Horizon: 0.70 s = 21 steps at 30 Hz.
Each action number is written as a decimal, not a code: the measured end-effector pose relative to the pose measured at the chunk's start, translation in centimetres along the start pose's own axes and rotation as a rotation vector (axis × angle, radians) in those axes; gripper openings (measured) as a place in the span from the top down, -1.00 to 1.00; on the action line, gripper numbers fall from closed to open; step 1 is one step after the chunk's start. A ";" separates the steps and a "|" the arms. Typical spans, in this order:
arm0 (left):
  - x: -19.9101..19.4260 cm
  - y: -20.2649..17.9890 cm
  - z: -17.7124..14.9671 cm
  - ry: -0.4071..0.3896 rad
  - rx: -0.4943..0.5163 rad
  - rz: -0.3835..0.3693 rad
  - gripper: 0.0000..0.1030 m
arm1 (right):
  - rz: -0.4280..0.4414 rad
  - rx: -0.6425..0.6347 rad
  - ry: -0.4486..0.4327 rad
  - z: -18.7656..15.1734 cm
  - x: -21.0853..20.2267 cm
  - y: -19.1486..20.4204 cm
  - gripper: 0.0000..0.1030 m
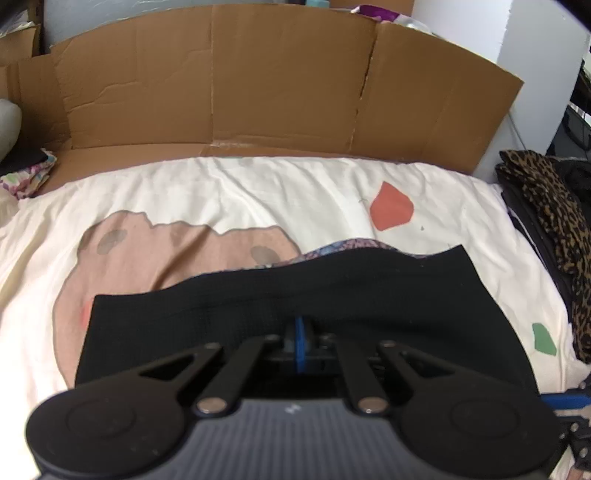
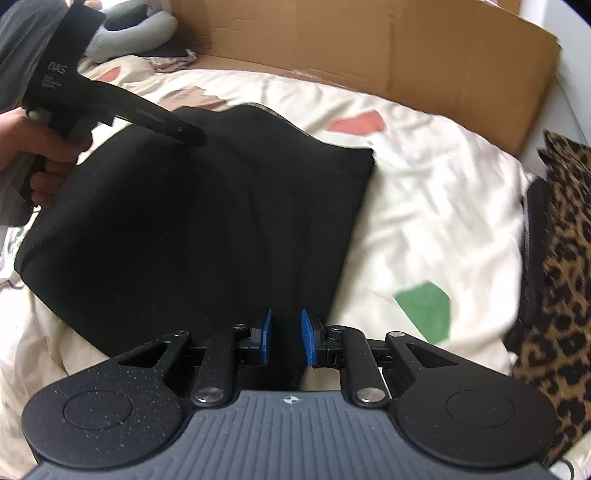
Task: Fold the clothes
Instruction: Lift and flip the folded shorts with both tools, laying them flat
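A black garment [image 1: 258,295] [image 2: 184,221] lies spread on a white printed sheet [image 1: 258,192] [image 2: 424,206]. In the left wrist view my left gripper [image 1: 300,332] has its blue pads pressed together on a small ridge of the black cloth. The right wrist view shows its fingertips [image 2: 195,138] on the garment's far part, where the cloth rises toward them, with a person's hand [image 2: 48,147] on its handle. My right gripper [image 2: 287,336] stands over the garment's near right edge. Its blue pads are apart and only black cloth shows behind the gap.
A cardboard sheet [image 1: 258,92] [image 2: 369,48] walls off the far side of the bed. Leopard-print cloth [image 1: 554,221] [image 2: 554,258] is piled at the right edge. A patterned fabric [image 1: 343,245] peeks out beyond the black garment. Grey bundled cloth [image 2: 147,26] lies at the far left.
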<state>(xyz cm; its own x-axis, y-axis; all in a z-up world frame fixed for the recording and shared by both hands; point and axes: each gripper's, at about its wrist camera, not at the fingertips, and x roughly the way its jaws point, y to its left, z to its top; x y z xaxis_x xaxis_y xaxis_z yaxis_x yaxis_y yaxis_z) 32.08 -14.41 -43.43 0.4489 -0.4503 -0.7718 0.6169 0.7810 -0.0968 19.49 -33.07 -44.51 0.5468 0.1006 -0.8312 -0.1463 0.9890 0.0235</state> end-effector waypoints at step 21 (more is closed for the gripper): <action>-7.1 -5.6 -5.7 0.007 -0.023 -0.167 0.91 | 0.063 0.064 -0.046 -1.6 -3.2 3.4 0.55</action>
<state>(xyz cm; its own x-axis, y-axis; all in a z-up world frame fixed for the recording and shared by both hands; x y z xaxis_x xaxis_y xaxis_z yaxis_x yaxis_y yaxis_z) 21.78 -13.16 -40.99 0.3371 -0.5713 -0.7483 0.6675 0.7055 -0.2380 15.96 -30.20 -42.68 0.5759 0.1665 -0.8004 -0.1298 0.9852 0.1116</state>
